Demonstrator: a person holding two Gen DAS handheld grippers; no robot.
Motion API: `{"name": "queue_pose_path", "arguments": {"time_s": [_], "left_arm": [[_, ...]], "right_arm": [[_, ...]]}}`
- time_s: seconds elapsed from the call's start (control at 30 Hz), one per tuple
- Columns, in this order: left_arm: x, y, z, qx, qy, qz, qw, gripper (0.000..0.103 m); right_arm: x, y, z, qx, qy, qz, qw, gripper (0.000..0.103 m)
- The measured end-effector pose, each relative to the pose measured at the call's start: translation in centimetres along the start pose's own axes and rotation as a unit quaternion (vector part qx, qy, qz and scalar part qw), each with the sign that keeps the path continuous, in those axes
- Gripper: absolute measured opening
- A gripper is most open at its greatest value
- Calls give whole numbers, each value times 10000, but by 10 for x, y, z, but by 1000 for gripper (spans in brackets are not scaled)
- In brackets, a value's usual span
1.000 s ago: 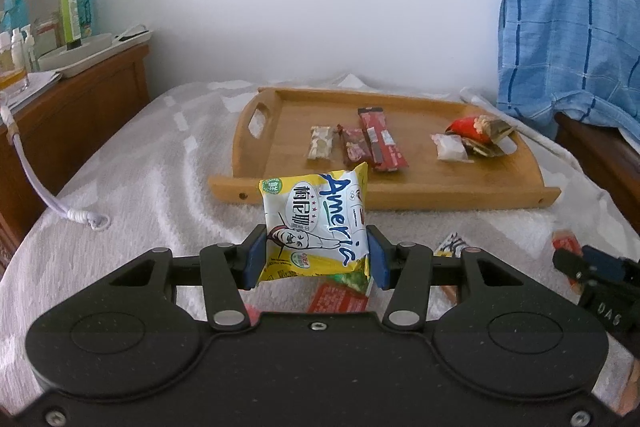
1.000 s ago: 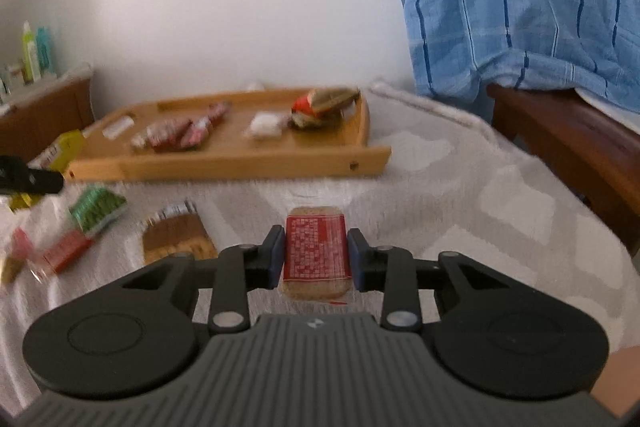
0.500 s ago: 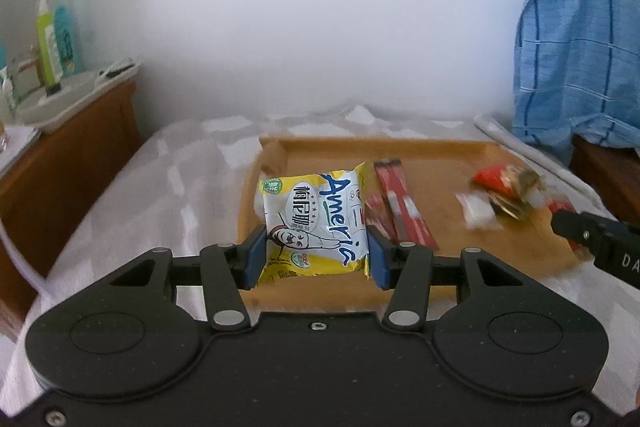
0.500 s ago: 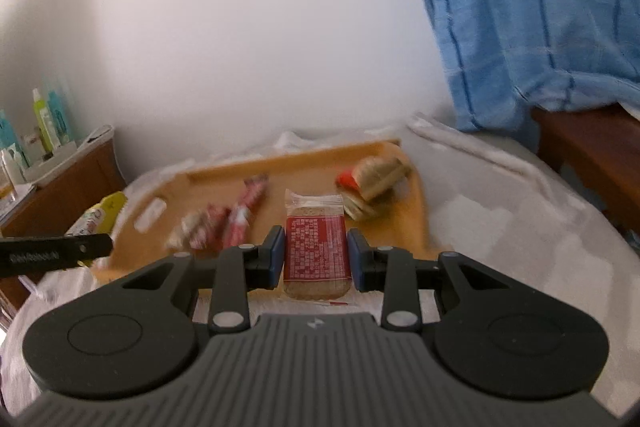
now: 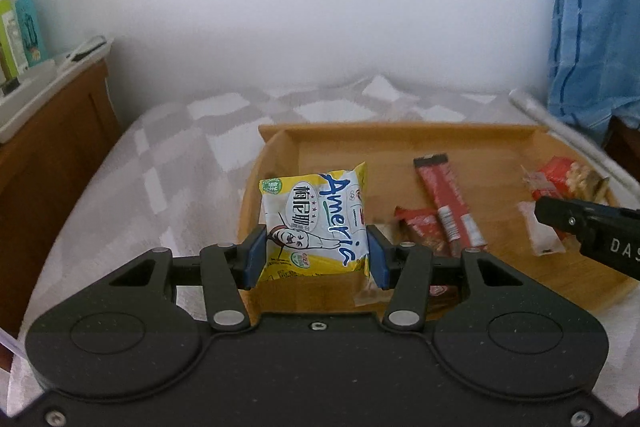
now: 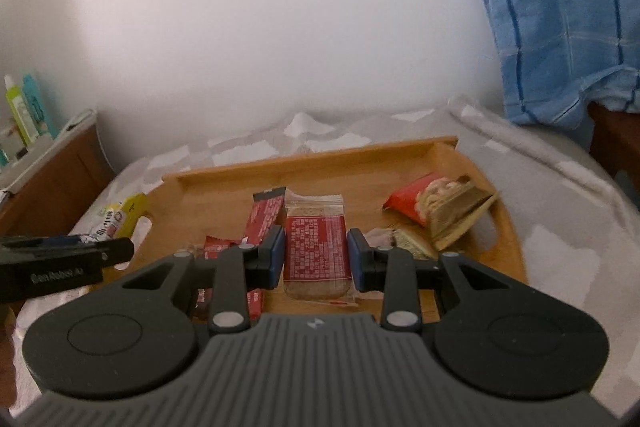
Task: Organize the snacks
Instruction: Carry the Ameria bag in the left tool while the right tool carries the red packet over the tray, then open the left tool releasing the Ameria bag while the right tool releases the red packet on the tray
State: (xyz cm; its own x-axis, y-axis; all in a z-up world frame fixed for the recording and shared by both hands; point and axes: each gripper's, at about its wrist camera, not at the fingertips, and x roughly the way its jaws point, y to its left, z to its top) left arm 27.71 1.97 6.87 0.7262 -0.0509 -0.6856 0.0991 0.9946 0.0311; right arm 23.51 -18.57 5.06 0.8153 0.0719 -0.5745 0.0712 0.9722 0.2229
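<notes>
the left gripper (image 5: 316, 259) is clamping a yellow and white snack packet (image 5: 314, 223) by its two side edges, its blue pads (image 5: 256, 259) pressing in on the puffed bag so that it is standing upright and facing the camera, a hold that is likely keeping the printed front clear and the bag from drooping while it is being carried over the near left corner of the wooden tray (image 5: 400, 135). the right gripper (image 6: 316, 259) is closing on a narrower thing, a clear-wrapped biscuit bar with a red label (image 6: 316, 251), gripped across its width with the long side running away from the camera, so it is hanging flat over the middle of the tray and looks ready to be laid down lengthwise. just beyond the fingers, red stick sachets (image 5: 444, 203) are lying side by side on the tray floor, probably as a row of like items, and a small white packet (image 5: 540, 231) is sitting near the right gripper's tip. farther right, a red and tan snack bag (image 6: 436, 207) is resting against the tray's end by its handle slot. the tray is sitting on a grey patterned blanket (image 5: 160, 163), which is giving it a soft, level base. at the far left, bottles (image 6: 24, 107) are standing on a wooden cabinet (image 5: 52, 147), and a blue checked cloth (image 6: 560, 11) is hanging at the right, both apart from the sorting.
</notes>
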Motion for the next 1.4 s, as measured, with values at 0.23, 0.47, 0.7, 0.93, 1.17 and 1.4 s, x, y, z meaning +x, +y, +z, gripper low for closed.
{"name": "queue_pose_path", "arguments": {"time_s": [0.23,0.47,0.7,0.93,1.17,1.4], "left_arm": [[10,-4,-8,31,52,-32,10000,49],[17,-6,-15,-24,101,-57,9999,49],[16,-5,-15,-80,99,-81,9999,49],[15,-5,-15,-95,96,-93,9999,51],[11,-6,-13,-100,142,-74,9998,55],[-8,-3,-10,-147,4,-96,9998,72]], "right_arm": [[23,16,-6,-252,185,-189,9993,38],[28,19,-10,-369,186,-295,9987,37],[28,23,-12,-520,154,-365,9979,38],[29,25,-13,-544,138,-423,9975,37],[27,24,-12,-497,141,-386,9979,39],[13,28,-10,-597,59,-339,9976,39]]}}
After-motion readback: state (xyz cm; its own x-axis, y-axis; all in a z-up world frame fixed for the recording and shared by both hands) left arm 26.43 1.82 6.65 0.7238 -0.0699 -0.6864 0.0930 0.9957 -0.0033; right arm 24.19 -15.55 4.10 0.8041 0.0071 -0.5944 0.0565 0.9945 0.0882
